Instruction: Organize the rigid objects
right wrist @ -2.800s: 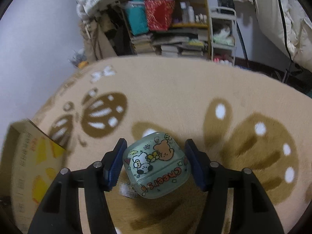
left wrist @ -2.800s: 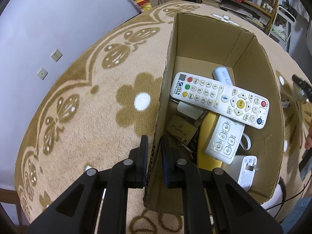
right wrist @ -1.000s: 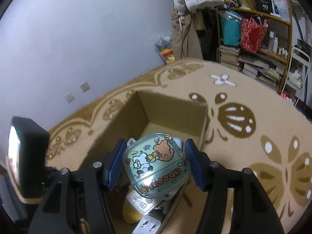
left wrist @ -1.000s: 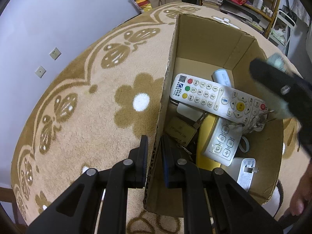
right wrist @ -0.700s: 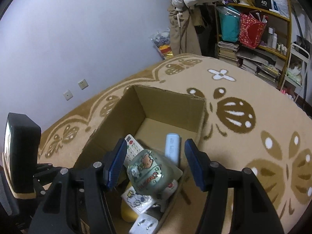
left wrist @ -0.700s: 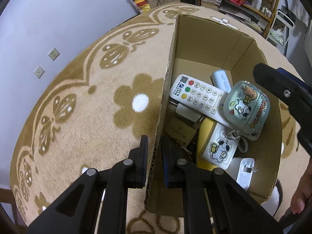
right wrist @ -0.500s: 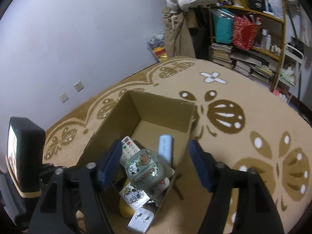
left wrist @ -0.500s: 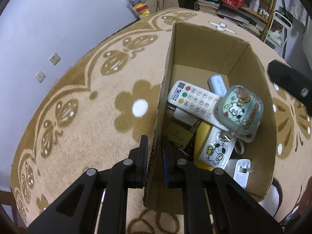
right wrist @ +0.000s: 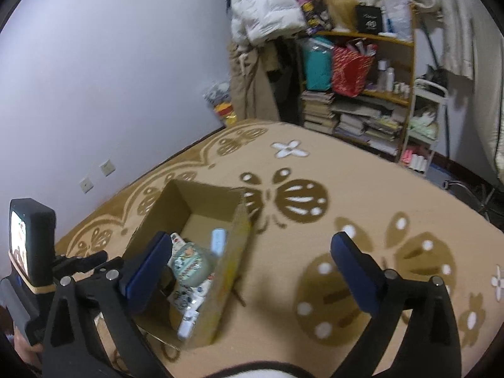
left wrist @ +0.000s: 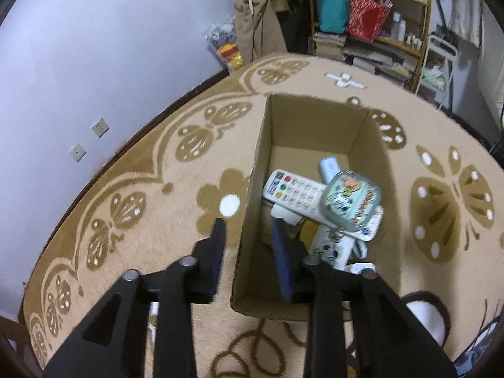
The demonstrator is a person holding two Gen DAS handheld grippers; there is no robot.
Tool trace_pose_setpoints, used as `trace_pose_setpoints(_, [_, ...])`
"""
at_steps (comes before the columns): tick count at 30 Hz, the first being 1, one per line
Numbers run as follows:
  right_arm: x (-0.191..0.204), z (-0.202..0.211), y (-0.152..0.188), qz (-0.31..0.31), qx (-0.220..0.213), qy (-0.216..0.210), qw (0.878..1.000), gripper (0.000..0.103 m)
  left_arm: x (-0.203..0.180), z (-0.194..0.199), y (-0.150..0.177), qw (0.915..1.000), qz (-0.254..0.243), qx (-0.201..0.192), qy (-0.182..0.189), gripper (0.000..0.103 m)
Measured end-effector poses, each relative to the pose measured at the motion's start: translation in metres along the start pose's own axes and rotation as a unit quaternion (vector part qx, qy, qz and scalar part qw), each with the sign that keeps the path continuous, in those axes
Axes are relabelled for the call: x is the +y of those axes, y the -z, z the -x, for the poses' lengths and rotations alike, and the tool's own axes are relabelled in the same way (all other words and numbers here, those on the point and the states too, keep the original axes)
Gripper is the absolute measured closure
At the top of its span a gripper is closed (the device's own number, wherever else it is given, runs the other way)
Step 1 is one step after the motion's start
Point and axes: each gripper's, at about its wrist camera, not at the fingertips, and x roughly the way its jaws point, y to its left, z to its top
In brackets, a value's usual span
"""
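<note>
Cardboard box (left wrist: 318, 126): cartoon case (left wrist: 349, 200) inside, atop white remote (left wrist: 291, 190). Left claw (left wrist: 249, 252) opening astride near wall, unclamped; right claw (right wrist: 252, 271) opening, empty. Advice: lift both straight clear of box.

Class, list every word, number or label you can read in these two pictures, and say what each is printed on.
"40": on the black box atop the shelf.
Lettering on the cartoon case in the cardboard box: too blurred to read.
White remote: button markings and the code sticker are too small to read.
</note>
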Motion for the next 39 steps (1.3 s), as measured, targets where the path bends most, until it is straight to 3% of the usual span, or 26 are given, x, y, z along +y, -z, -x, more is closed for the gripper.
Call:
trace_pose_setpoints(3, [-0.010,0.018,0.002,-0.001,-0.009,0.020,1.000,0.000,0.000,0.021,0.001,0.9993,0.001,-0.036,0.000,0.045])
trace_pose_setpoints(7, [-0.017,0.040,0.010,0.006,-0.019,0.048,0.999,0.000,-0.006,0.054,0.004,0.9966,-0.002,-0.082,0.005,0.033])
trace_pose_setpoints(9, [-0.019,0.049,0.015,0.004,-0.021,0.049,0.999,0.000,-0.010,0.068,0.007,0.9953,0.000,-0.096,0.010,0.023])
trace_pose_setpoints(15, [-0.026,0.082,0.037,-0.020,-0.033,0.054,0.998,0.000,-0.020,0.102,0.019,0.9904,-0.004,-0.138,0.015,0.006])
trace_pose_setpoints(20, [-0.026,0.104,0.059,-0.025,-0.048,0.076,0.996,0.000,-0.025,0.125,0.034,0.9874,-0.004,-0.156,0.024,0.005])
trace_pose_setpoints(27, [-0.033,0.115,0.080,-0.038,-0.061,0.070,0.995,0.000,-0.020,0.145,0.055,0.9862,0.007,-0.157,0.052,0.001])
trace_pose_setpoints(39, [-0.047,0.128,0.101,-0.064,-0.078,0.082,0.991,0.000,-0.024,0.158,0.081,0.9847,0.011,-0.170,0.035,0.001])
